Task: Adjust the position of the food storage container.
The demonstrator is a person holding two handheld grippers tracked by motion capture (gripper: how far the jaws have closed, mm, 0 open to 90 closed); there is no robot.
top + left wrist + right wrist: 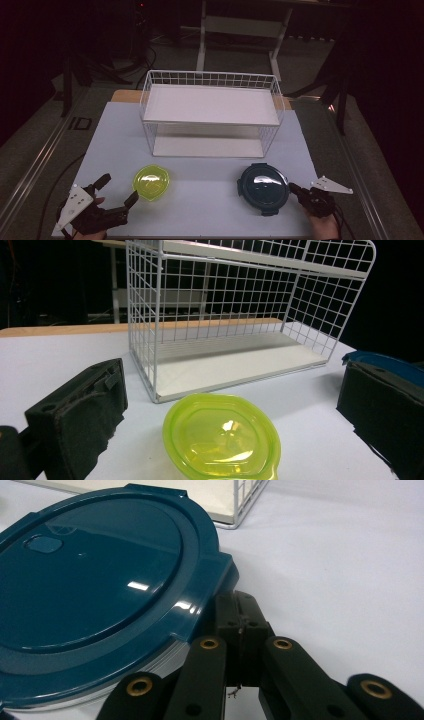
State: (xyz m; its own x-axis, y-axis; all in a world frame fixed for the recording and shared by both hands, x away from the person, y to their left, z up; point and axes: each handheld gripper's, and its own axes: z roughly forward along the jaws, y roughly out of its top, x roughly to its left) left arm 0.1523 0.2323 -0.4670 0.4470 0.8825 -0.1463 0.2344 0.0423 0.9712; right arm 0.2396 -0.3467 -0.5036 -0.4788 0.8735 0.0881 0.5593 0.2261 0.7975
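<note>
A yellow-green translucent container (151, 182) lies on the white table near its front left. In the left gripper view this container (222, 440) lies between and ahead of the jaws, touching neither. My left gripper (118, 191) (232, 390) is open wide. A dark blue round container with a lid (263, 188) (100, 580) stands at the front right. My right gripper (295, 190) (240, 617) is shut, its pads pressed together with nothing between them. Its tips sit right at the blue lid's corner tab.
A white two-tier wire rack (210, 80) (150, 315) stands at the middle back of the table, both shelves bare. The table's front edge (200, 235) runs just before the hands. Dark floor and furniture legs surround the table.
</note>
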